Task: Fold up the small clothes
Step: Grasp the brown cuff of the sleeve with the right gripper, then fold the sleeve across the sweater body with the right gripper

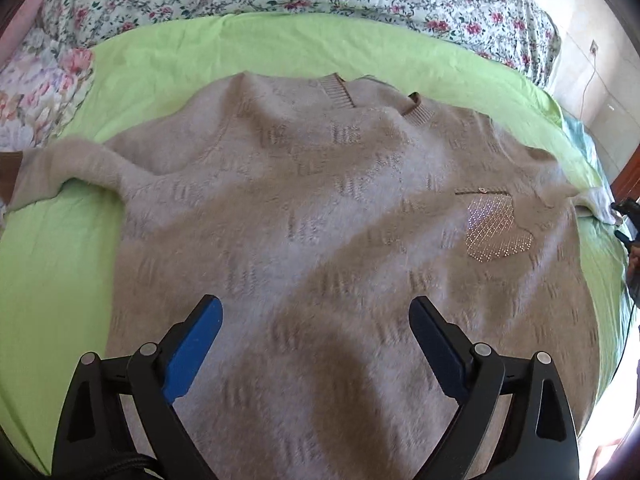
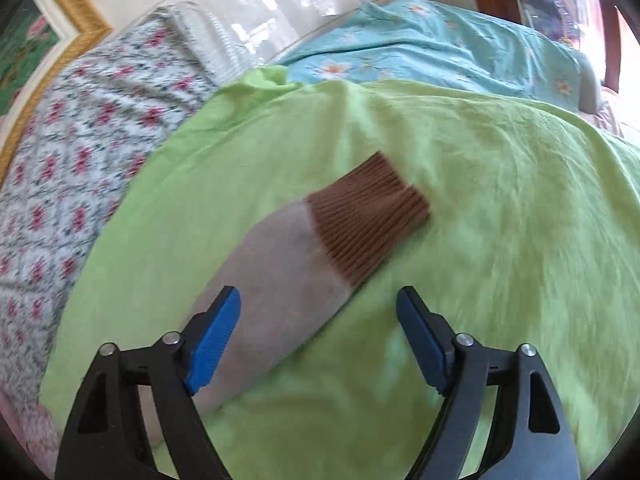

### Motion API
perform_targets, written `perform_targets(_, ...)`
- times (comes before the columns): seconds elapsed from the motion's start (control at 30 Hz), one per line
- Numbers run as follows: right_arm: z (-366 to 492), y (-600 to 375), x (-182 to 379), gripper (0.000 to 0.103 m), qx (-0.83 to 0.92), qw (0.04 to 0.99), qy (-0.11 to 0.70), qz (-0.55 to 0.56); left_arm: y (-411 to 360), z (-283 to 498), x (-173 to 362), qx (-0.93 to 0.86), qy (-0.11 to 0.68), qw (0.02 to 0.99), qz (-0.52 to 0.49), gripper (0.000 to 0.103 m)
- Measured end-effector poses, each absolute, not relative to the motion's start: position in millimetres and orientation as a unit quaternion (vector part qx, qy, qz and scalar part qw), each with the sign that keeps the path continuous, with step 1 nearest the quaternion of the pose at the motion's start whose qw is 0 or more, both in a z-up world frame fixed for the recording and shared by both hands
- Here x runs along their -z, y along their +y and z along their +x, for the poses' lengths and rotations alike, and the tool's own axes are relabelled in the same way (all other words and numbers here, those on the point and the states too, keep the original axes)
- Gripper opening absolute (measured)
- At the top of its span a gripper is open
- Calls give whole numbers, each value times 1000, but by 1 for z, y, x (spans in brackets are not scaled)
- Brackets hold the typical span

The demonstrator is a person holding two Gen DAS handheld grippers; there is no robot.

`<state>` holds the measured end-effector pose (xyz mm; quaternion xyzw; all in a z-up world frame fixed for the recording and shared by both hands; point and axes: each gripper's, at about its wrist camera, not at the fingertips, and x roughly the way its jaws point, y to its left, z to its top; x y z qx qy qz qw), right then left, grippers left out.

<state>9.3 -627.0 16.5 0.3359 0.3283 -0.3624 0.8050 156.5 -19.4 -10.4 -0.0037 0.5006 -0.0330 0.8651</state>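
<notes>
My left claw (image 1: pixel 316 344) is spread wide above the lower part of the sweater (image 1: pixel 320 216), which lies flat on the green sheet (image 1: pixel 52 264). My right claw (image 2: pixel 318 336) is also spread, over the sleeve (image 2: pixel 280 280); its brown cuff (image 2: pixel 368 216) has free sheet around it.

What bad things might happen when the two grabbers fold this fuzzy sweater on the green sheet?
The open right gripper could pinch the loose green sheet along with the sleeve's brown ribbed cuff. The fuzzy beige sweater already lies wrinkled, so creases may get folded in. The open left gripper might snag its sparkly rhinestone pocket.
</notes>
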Motion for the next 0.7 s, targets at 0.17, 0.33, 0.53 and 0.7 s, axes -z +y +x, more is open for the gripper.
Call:
perform_targets(0.17, 14, -635, -20, 11, 363, 811, 309, 338, -24, 167, 17, 37, 509, 860, -12, 95)
perform_targets(0.33, 41, -579, -58, 9, 317, 859, 304, 262, -23, 171, 19, 51, 510, 858, -33, 95)
perform_targets(0.53, 95, -470, -101, 9, 152, 911, 321, 211, -15, 159, 11, 64, 499, 863, -46, 95)
perform_targets(0.7, 143, -361, -112, 9, -19, 912, 352, 210, 4, 146, 5, 75, 487, 867, -70, 95)
